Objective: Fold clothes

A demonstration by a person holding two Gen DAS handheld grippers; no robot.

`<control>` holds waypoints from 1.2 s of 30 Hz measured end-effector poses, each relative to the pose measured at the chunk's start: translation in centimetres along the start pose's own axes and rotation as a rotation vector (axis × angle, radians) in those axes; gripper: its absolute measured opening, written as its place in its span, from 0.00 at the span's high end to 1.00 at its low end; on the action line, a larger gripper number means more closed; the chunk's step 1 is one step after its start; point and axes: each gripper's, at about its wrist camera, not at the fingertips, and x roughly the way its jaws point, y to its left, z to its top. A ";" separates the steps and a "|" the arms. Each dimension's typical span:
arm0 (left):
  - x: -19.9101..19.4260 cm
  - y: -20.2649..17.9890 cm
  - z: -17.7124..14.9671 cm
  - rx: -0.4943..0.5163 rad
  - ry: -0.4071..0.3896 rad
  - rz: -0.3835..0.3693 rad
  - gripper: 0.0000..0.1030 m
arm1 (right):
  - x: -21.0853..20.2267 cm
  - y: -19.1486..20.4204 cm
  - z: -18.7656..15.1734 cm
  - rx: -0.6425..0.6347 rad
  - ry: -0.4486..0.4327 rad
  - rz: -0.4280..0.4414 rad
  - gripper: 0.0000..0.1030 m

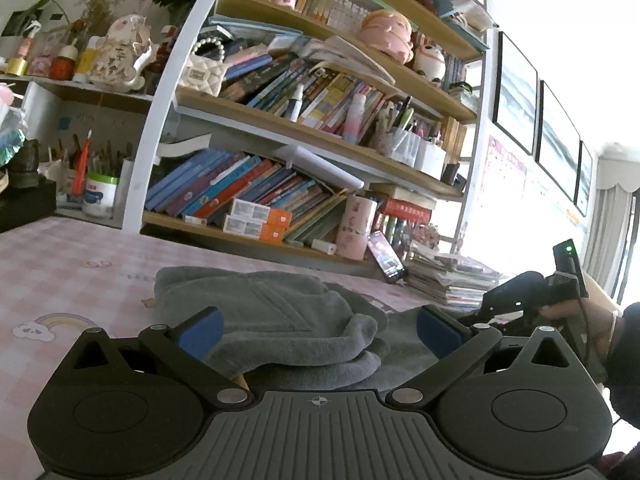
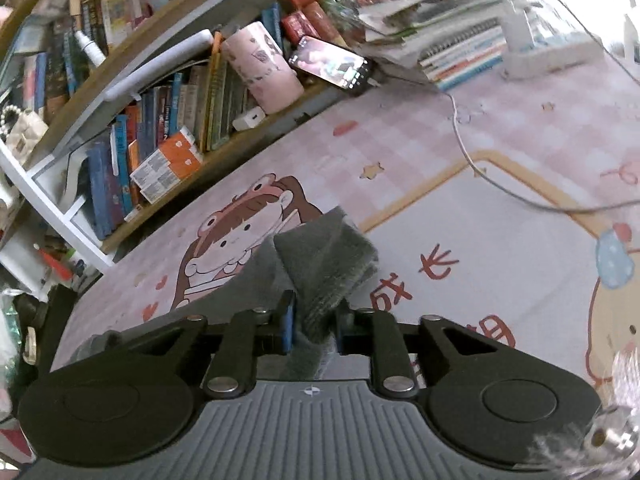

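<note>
A grey fleece garment (image 1: 272, 320) lies bunched on the pink checked table cover (image 1: 72, 276), with a thick rolled edge toward me. My left gripper (image 1: 318, 332) hovers just over its near side, jaws wide open, blue pads (image 1: 200, 334) on either side of the cloth and holding nothing. In the right wrist view my right gripper (image 2: 314, 330) is shut on a corner of the grey garment (image 2: 324, 264), which sticks up tilted between the blue pads (image 2: 288, 328). A hand holds the right gripper (image 1: 520, 300) at the garment's right end.
A crowded bookshelf (image 1: 280, 128) runs along the table's far edge. A pink cup (image 2: 262, 68), a lit phone (image 2: 330, 62) and a stack of books (image 2: 452, 44) stand by it. A white cable (image 2: 492, 176) trails over the cartoon-printed mat (image 2: 500, 240).
</note>
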 end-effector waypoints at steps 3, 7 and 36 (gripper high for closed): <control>-0.1 0.0 0.0 0.006 -0.008 -0.003 0.00 | 0.5 0.1 -0.3 -0.010 0.011 -0.013 0.65; -0.1 0.2 -0.1 0.005 -0.011 -0.003 0.00 | 1.2 0.7 -1.1 -0.044 0.014 -0.032 0.63; -2.7 3.3 0.3 -0.058 -0.073 0.046 0.00 | -8.2 23.2 -3.8 -0.761 -0.183 0.389 0.84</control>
